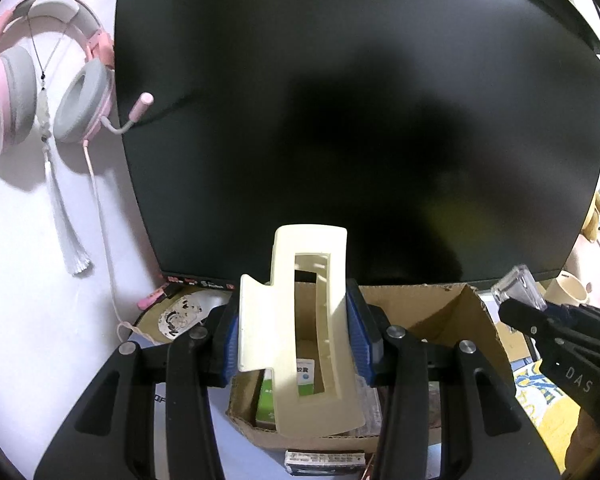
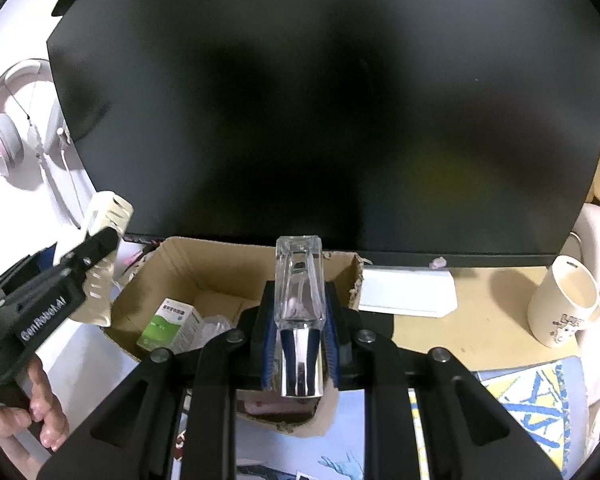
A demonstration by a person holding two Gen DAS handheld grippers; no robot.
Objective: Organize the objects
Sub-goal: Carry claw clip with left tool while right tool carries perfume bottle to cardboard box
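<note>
My left gripper point(image 1: 296, 340) is shut on a cream hair claw clip point(image 1: 312, 320) and holds it above the open cardboard box point(image 1: 452, 312). My right gripper point(image 2: 298, 340) is shut on a clear glass bottle with a silver cap point(image 2: 299, 296), over the same box point(image 2: 188, 264). The box holds a green and white medicine carton point(image 2: 172, 326) and a crumpled clear wrapper. In the right wrist view the left gripper with the clip point(image 2: 108, 216) is at the left. In the left wrist view the right gripper with the bottle point(image 1: 518, 286) is at the right.
A large black monitor point(image 1: 340, 120) stands right behind the box. A pink headset point(image 1: 40, 80) hangs on the wall at left. A cream mug point(image 2: 564, 304) and a white block point(image 2: 408, 292) sit on the desk to the right. A patterned mat point(image 2: 532, 400) lies in front.
</note>
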